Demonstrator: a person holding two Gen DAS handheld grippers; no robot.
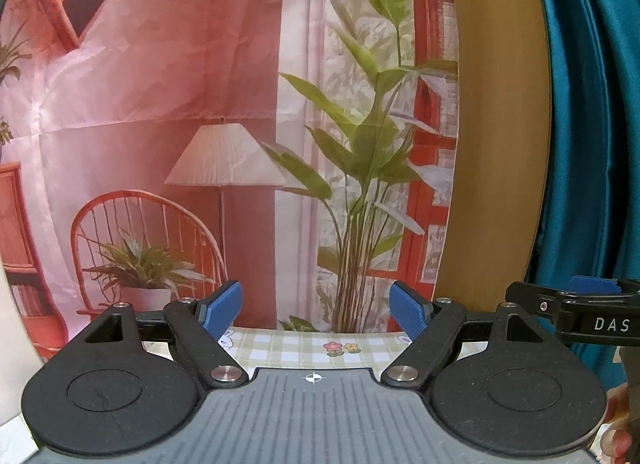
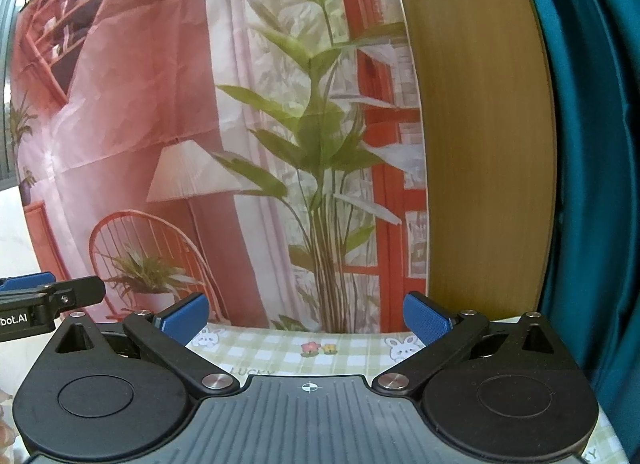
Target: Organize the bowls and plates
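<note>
Right up close, the left gripper [image 1: 316, 310] has its jaws spread wide with nothing between the blue pads [image 1: 410, 310], only checked cloth showing through the gap. The right gripper [image 2: 306, 318] matches it: jaws wide apart, pads [image 2: 182, 316] bare, holding nothing. Each one pokes into the edge of the other's view, so the two sit side by side, near each other and roughly level.

And the plates and bowls? None in sight in either view (both cameras look out across the far edge of the table rather than down at it), so where they lie I cannot tell. My read: this is a between-steps moment, both hands free, no dish in hand. The next move calls for tipping the grippers down to find the dishes, then picking one with open jaws lined up on its rim.

Just past the fingers runs the table [image 2: 352, 358], covered in a green-and-white checked cloth printed with small flowers and white rabbits. Behind its far edge hangs a printed backdrop [image 1: 160, 104] showing a pink room, a floor lamp, a red wicker chair and a tall leafy plant. To its right stands a yellowish wooden panel [image 1: 496, 144], and furthest right a teal curtain [image 2: 592, 144] falls in folds.
</note>
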